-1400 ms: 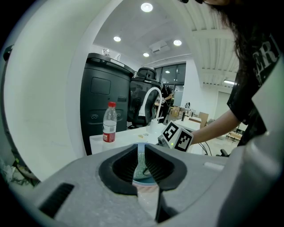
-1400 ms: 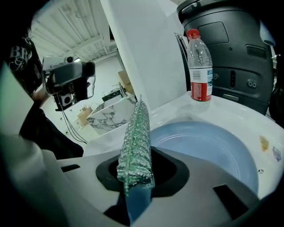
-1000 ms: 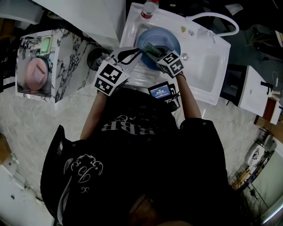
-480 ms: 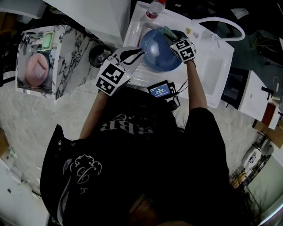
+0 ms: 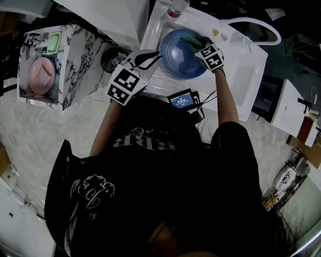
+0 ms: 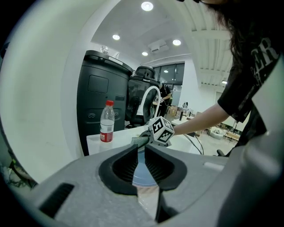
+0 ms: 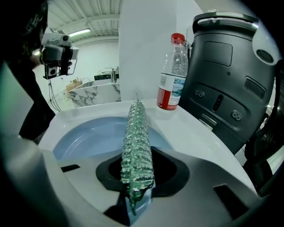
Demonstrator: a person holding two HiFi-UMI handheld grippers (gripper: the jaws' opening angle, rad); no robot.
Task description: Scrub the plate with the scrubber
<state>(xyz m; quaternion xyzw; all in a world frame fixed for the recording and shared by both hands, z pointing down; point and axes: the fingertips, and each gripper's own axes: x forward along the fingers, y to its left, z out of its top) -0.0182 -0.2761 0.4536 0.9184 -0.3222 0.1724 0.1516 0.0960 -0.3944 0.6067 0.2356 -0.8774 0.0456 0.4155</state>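
A blue plate (image 5: 179, 55) lies tilted in the white sink (image 5: 235, 75). My left gripper (image 5: 158, 57) is shut on its near left rim; in the left gripper view the plate (image 6: 143, 170) runs thin between the two dark pads. My right gripper (image 5: 198, 44) is shut on a green scrubber (image 5: 190, 37), which lies on the plate's far right part. From the right gripper view the scrubber (image 7: 137, 146) stands out of the gripper (image 7: 138, 154) over the plate (image 7: 88, 135). The left gripper view also shows the scrubber (image 6: 140, 140) beside the right gripper's marker cube.
A water bottle (image 5: 176, 7) with a red cap stands at the sink's far corner. A white faucet hose (image 5: 248, 24) arches over the right side. A small screen device (image 5: 181, 102) hangs at the sink's front. A marbled box (image 5: 70, 85) with a pink plate stands left. Black bins (image 7: 230, 75) stand behind.
The right gripper has carried the scrubber from the middle of the plate to its far right part. The left gripper keeps its hold on the rim.
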